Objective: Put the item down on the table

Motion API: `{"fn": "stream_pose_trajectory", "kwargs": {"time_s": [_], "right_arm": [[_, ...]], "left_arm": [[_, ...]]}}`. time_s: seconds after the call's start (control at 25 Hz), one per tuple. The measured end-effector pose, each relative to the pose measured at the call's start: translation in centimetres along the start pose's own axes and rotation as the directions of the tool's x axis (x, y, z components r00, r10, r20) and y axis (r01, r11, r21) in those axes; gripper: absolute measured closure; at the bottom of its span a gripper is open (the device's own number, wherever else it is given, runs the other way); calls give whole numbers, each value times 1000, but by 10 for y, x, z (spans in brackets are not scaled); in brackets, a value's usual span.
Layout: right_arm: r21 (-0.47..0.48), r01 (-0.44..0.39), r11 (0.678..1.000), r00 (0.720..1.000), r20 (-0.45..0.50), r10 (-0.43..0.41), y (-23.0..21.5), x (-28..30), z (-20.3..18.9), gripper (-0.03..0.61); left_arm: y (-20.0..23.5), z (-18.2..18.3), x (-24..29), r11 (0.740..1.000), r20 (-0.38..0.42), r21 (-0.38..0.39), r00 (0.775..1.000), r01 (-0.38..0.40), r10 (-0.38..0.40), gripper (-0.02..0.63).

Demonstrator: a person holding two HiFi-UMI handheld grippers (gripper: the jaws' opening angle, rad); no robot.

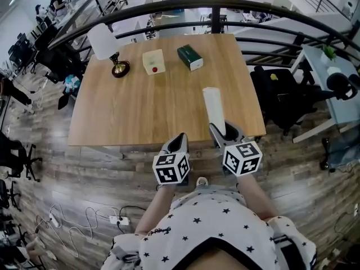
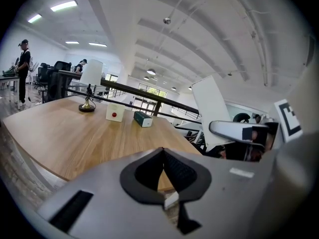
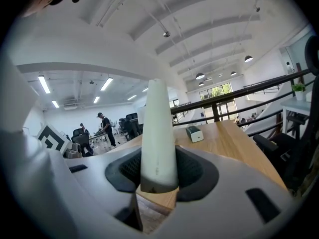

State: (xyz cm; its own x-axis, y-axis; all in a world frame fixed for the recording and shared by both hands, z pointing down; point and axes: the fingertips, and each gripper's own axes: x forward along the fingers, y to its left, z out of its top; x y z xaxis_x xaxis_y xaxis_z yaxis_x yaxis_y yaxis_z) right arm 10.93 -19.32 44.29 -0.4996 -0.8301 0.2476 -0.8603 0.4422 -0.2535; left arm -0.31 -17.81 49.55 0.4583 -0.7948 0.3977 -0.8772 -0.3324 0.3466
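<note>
A long flat white item (image 1: 214, 106) sticks forward from my right gripper (image 1: 224, 133), whose jaws are shut on its near end; it hangs over the front right part of the wooden table (image 1: 129, 117). In the right gripper view the white item (image 3: 158, 128) stands up between the dark pads (image 3: 194, 172). My left gripper (image 1: 180, 141) is beside it, just short of the table's front edge. Its jaws (image 2: 163, 158) are shut with nothing in them. The left gripper view shows the white item (image 2: 211, 106) to its right.
At the table's far side stand a white-shaded lamp (image 1: 107, 45), a white box with a red button (image 1: 153, 61) and a dark green box (image 1: 190, 57). A black railing (image 1: 225, 7) curves behind. Black chairs (image 1: 281, 97) stand right of the table.
</note>
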Motion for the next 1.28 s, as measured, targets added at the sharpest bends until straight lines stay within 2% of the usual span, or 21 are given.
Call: {"fn": "stream_pose_trajectory", "kwargs": {"time_s": [0.6,1.28], "right_arm": [[16,-23,1000,998,-61,24,-46,44,-10,431],[-26,30,999,983,-181,-34,-100,140,-21,433]], "left_arm": [[11,-9,42,999,-67,-21,997,-47,46,603],[51,37,126,1000,-99,-9,995,-28,27,603]]}}
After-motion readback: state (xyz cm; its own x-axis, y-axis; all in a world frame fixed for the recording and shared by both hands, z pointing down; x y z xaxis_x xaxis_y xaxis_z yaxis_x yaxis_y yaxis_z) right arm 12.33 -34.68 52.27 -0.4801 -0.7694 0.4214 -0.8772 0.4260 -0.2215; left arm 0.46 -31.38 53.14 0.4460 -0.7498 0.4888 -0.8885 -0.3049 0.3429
